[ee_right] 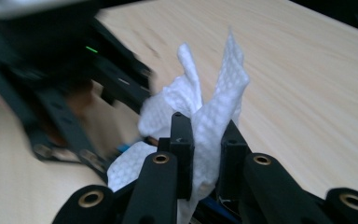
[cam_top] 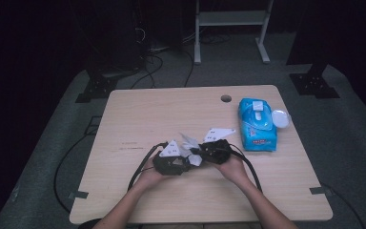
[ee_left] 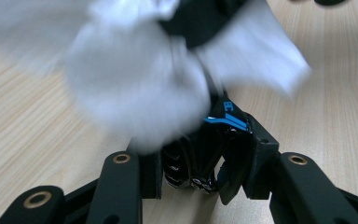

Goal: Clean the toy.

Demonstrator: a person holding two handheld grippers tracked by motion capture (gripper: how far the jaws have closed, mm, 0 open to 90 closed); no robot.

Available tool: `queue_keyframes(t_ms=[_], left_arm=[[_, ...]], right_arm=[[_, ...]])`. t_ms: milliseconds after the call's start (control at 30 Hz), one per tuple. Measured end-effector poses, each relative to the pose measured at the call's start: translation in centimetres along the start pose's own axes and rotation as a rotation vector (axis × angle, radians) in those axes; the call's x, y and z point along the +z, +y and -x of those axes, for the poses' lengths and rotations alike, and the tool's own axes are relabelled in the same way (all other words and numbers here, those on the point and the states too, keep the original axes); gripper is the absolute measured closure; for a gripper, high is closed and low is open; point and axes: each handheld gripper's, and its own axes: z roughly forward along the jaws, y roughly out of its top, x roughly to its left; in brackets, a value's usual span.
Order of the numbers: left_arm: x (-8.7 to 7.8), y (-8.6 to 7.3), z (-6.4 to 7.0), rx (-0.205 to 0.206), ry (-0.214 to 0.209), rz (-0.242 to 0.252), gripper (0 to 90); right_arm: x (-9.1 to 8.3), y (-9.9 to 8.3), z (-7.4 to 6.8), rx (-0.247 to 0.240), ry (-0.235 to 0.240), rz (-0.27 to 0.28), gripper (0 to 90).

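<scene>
A crumpled white wet wipe hangs just above the middle of the wooden table, between the two grippers, which meet tip to tip. My right gripper is shut on the wipe, whose corners stick up past its jaws. My left gripper comes from the other side with its jaws close together, and the blurred wipe bulges out just above them. In the high view the left gripper and right gripper sit almost against each other. A hand holds each one.
A blue pack of wet wipes lies at the right of the table with its white lid flipped open. A cable hole sits near the far edge. Black cables trail from both grippers toward the front edge.
</scene>
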Motion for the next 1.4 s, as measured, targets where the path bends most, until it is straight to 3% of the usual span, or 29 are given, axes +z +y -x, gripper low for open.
queue_keyframes(t_ms=[67,167,233,267,300,367,500,600,633,667,800,867,900,1000,1033,1067,1100,1133,1233,1267,1367,1400], left_arm=[[0.0,0.0,0.0,0.002,0.001,0.001,57.9],[0.1,0.0,0.1,0.004,-0.001,0.002,57.8],[0.2,0.1,0.2,0.004,-0.003,-0.001,57.8],[0.2,0.1,0.2,-0.004,-0.003,0.004,57.8],[0.2,0.1,0.2,-0.004,-0.003,0.004,57.8],[0.2,0.1,0.2,-0.008,-0.004,0.002,57.8],[0.1,0.1,0.2,-0.004,-0.002,-0.001,57.9],[0.1,0.1,0.2,0.007,-0.001,-0.001,57.9],[0.1,0.1,0.2,0.007,-0.001,-0.001,57.8],[0.1,0.1,0.2,0.01,0.0,-0.004,57.8],[0.2,0.2,0.3,0.007,0.004,-0.003,57.7],[0.2,0.2,0.3,0.009,0.005,-0.003,57.7],[0.2,0.2,0.3,0.008,0.005,-0.003,57.7],[0.2,0.2,0.2,0.0,0.001,0.001,57.7],[0.2,0.2,0.2,0.001,0.002,0.0,57.7],[0.2,0.2,0.2,0.001,0.004,0.0,57.7],[0.2,0.2,0.3,0.005,0.007,-0.004,57.7],[0.2,0.2,0.3,0.008,0.008,-0.002,57.7],[0.2,0.2,0.3,0.007,0.007,-0.003,57.7],[0.2,0.2,0.3,0.009,0.006,-0.004,57.7],[0.2,0.2,0.4,0.018,0.008,-0.003,57.8],[0.2,0.2,0.4,0.019,0.009,-0.004,57.8]], right_arm=[[-1.4,-0.8,1.4,0.002,-0.078,-0.007,79.5],[-1.9,-1.4,1.7,0.039,-0.077,0.007,79.4],[-1.9,-1.4,1.4,0.029,-0.078,0.007,79.4],[-1.6,-1.0,0.6,0.031,-0.041,0.019,79.5],[-1.6,-1.0,0.6,0.031,-0.041,0.019,79.5],[-0.4,-0.5,-0.8,0.013,0.025,0.026,79.4],[0.3,-0.1,-1.8,-0.019,0.04,0.021,79.3],[-0.7,-0.5,-0.4,-0.025,-0.027,0.008,79.3],[-0.7,-0.5,-0.4,-0.025,-0.027,0.008,79.3],[-1.8,-1.1,1.0,-0.027,-0.106,-0.007,79.2],[-3.4,-2.1,3.0,0.005,-0.18,0.006,79.2],[-3.6,-2.4,3.2,0.02,-0.184,0.013,79.2],[-3.7,-2.6,3.3,0.044,-0.173,0.025,79.3],[-3.5,-2.5,2.7,0.038,-0.164,0.032,79.3],[-3.4,-2.3,2.4,0.039,-0.145,0.038,79.3],[-2.9,-1.9,1.6,0.046,-0.088,0.056,79.3],[-2.9,-1.9,1.6,0.046,-0.088,0.056,79.3],[-1.9,-1.4,0.4,0.041,-0.019,0.062,79.0],[-1.0,-1.2,-0.6,0.025,0.023,0.05,79.1],[-0.7,-1.1,-1.0,-0.014,0.009,0.036,79.1],[-1.1,-1.1,-0.4,-0.005,-0.011,0.033,79.1],[-1.5,-1.2,0.2,-0.004,-0.037,0.029,79.2]])
